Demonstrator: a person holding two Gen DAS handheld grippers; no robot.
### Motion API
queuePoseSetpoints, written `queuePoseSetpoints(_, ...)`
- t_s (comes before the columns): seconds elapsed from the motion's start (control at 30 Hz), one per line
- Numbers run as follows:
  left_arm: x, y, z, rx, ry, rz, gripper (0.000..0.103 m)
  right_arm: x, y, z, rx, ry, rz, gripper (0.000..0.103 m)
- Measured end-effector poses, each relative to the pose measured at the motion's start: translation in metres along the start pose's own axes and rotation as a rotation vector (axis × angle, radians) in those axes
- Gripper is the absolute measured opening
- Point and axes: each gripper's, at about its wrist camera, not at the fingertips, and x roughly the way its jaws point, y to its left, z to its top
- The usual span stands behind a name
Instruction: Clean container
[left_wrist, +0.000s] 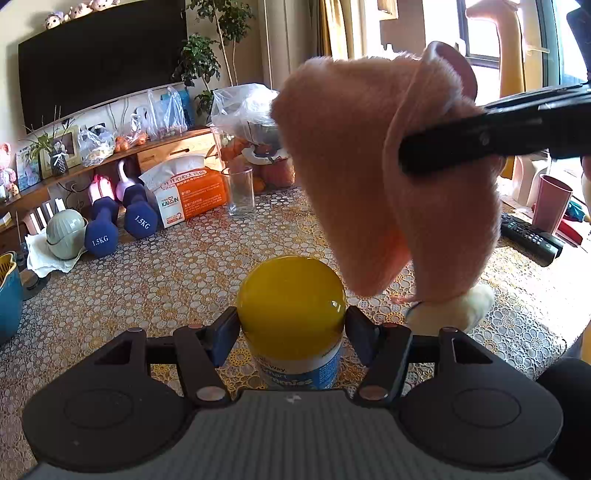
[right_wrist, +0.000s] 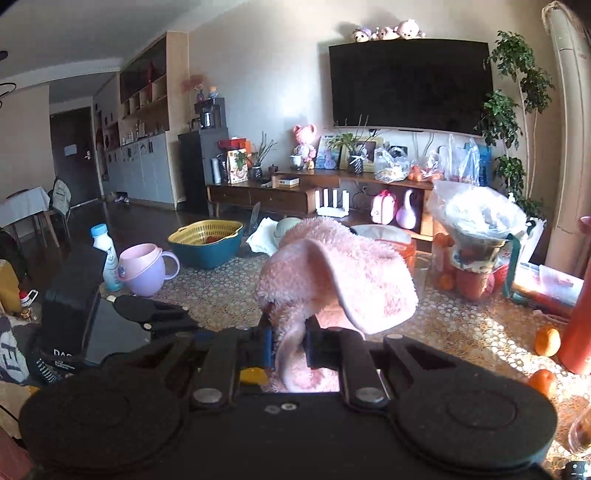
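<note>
Right now the container (left_wrist: 295, 332), a bottle with a yellow lid and a white-and-blue label, stands upright on the table (left_wrist: 184, 266), near the near edge and roughly midway along it. The left gripper (left_wrist: 291, 328) is clamped on it, one blue pad pressing each side just below the lid.

Above and to the right of the lid hangs a fluffy pink cloth (left_wrist: 388, 177), folded over and drooping, its lowest tip just beside the lid; whether it touches the bottle I cannot tell. The right gripper (right_wrist: 288, 345) pinches this cloth (right_wrist: 332, 273) tight between its blue pads, and from the left wrist view its black fingers (left_wrist: 480, 136) reach in from the right edge with the fabric draped over them. A pale, whitish bit of fluff (left_wrist: 454, 306) sits on the tablecloth under the cloth's hanging end.

Further out, toward the far edge of the table, an empty clear glass (left_wrist: 240, 190) stands upright, with an orange-and-white tissue pack (left_wrist: 188, 195) just beside it and two blue dumbbells (left_wrist: 118, 225) further left. A black remote (left_wrist: 528, 236) lies near the right edge, beside a dusty-pink cup (left_wrist: 552, 203). At the far left corner sits a teal basket with a yellow rim (right_wrist: 205, 243), and a lilac mug (right_wrist: 144, 269) stands near a small white bottle (right_wrist: 107, 262).
</note>
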Motion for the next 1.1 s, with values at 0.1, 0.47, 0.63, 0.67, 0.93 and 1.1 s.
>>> queuePoseSetpoints(0.1, 0.002, -0.002, 0.001, 0.012, -0.001, 0.003, 0.062, 0.023, 0.007, -0.004, 0.007, 0.041, 0.061, 0.015)
queuePoseSetpoints(0.47, 0.009, -0.003, 0.004, 0.035, -0.024, -0.002, 0.062, 0.070, 0.016, -0.011, 0.056, 0.112, 0.167, 0.015)
queuePoseSetpoints(0.63, 0.010, -0.005, 0.003, 0.050, -0.034, -0.003, 0.062, 0.075, 0.003, -0.008, 0.120, 0.104, 0.161, 0.015)
queuePoseSetpoints(0.67, 0.009, -0.005, 0.003, 0.048, -0.035, -0.003, 0.062, 0.077, -0.001, -0.007, 0.136, 0.102, 0.163, 0.015)
queuePoseSetpoints(0.93, 0.009, -0.004, 0.002, 0.052, -0.038, -0.006, 0.062, 0.088, -0.028, -0.012, 0.271, 0.066, 0.131, 0.016)
queuePoseSetpoints(1.1, 0.007, -0.006, -0.001, 0.070, -0.044, -0.007, 0.062, 0.086, -0.043, -0.022, 0.362, 0.055, 0.144, 0.017)
